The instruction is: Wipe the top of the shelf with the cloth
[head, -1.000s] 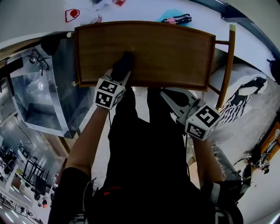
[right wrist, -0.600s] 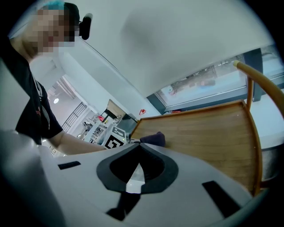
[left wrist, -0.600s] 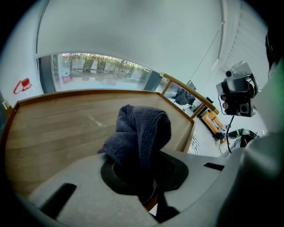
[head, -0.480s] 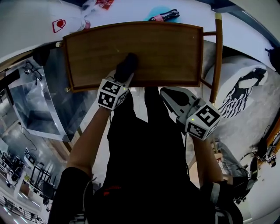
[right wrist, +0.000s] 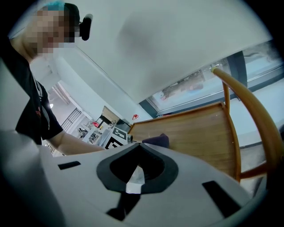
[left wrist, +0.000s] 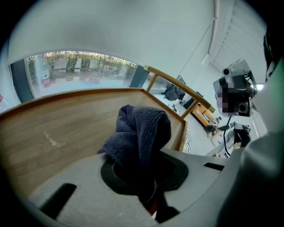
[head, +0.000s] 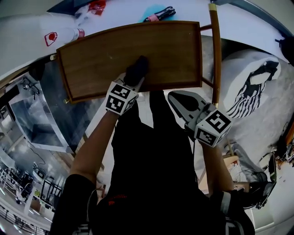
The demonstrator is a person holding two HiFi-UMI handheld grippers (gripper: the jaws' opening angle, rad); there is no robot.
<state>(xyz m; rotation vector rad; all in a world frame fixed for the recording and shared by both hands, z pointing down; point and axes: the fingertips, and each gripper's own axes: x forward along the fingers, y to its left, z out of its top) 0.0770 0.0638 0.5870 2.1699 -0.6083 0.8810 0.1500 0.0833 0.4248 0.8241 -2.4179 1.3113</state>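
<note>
The shelf's brown wooden top [head: 105, 50] lies ahead of me, with a raised rim. A dark grey cloth [head: 137, 69] rests bunched on it near the front edge, about mid-width. My left gripper [head: 133, 80] is shut on the cloth, which bulges out past the jaws [left wrist: 143, 128] over the wood [left wrist: 53, 133]. My right gripper [head: 180, 102] hangs shut and holds nothing, off the shelf, below its front right part. The right gripper view looks across the shelf top [right wrist: 199, 133] to the cloth [right wrist: 159, 140].
A curved wooden rail [head: 214, 50] stands along the shelf's right side. Behind the shelf a white surface carries a plastic bottle [head: 64, 35] and a black and pink tool [head: 159, 13]. A shiny glass panel [head: 32, 117] is at the left, a zebra-print cushion [head: 251, 89] at the right.
The left gripper has slid the cloth to the right along the shelf top near its front edge. The right gripper has stayed where it was, shut.
</note>
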